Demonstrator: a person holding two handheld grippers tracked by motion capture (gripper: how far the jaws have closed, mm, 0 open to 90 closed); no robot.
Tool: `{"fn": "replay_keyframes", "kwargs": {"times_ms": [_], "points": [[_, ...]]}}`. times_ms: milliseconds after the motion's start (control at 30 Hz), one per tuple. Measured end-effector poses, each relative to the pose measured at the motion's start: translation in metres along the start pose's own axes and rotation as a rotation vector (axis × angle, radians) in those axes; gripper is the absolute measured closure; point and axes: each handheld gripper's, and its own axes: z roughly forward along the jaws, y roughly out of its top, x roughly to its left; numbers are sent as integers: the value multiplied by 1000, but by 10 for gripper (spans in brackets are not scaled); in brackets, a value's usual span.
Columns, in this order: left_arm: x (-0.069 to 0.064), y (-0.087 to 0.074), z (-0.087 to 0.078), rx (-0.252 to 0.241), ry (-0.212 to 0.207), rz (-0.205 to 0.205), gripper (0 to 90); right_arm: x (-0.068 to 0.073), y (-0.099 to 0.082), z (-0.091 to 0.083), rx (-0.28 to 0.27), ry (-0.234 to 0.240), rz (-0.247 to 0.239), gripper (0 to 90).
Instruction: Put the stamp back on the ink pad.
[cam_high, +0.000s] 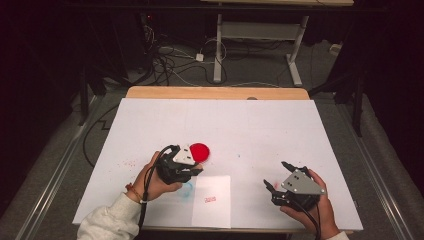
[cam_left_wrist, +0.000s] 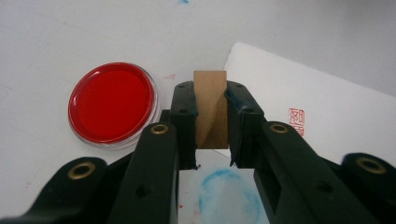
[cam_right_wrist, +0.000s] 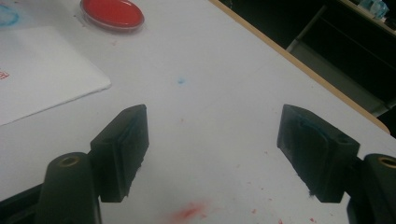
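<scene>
A wooden stamp block (cam_left_wrist: 210, 108) is clamped between the jaws of my left gripper (cam_left_wrist: 210, 100), which is shut on it just right of a round red ink pad (cam_left_wrist: 113, 103). In the high view the left gripper (cam_high: 196, 169) sits beside the red ink pad (cam_high: 200, 151), above a white paper sheet (cam_high: 212, 201) that bears a small red stamp mark (cam_high: 210, 199). The paper sheet (cam_left_wrist: 327, 107) and its red mark (cam_left_wrist: 296, 121) lie to the right of the stamp. My right gripper (cam_right_wrist: 212, 154) stands open over bare table, also seen at the front right as right gripper (cam_high: 276, 175).
The table is covered with a white sheet (cam_high: 250, 125) with red specks and a blue ring smudge (cam_left_wrist: 226, 196). The table's wooden far edge (cam_high: 215, 92) shows at the back. Beyond it stand desk legs (cam_high: 218, 50) and cables on the floor.
</scene>
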Motion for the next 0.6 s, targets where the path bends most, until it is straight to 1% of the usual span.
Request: {"fn": "replay_keyframes", "kwargs": {"times_ms": [300,333,367,400,433,467,500,567,600], "points": [[19,4,2,-7,10,-34,738,1,-1,2,5,5,0,254],[21,5,3,-6,6,-37,738,1,-1,2,6,4,0,254],[23,5,3,-2,15,-37,738,1,-1,2,7,5,2,254],[24,6,4,-4,16,-45,737,1,0,2,8,5,3,254],[27,7,5,-5,5,-51,737,1,0,2,9,5,1,254],[29,8,6,0,10,-48,737,1,-1,2,10,7,1,254],[30,9,7,1,13,-54,737,1,-1,2,11,8,1,254],[35,12,11,14,8,-52,737,2,-1,3,12,9,2,254],[36,13,13,11,12,-58,737,2,-1,3,13,10,3,254]]}}
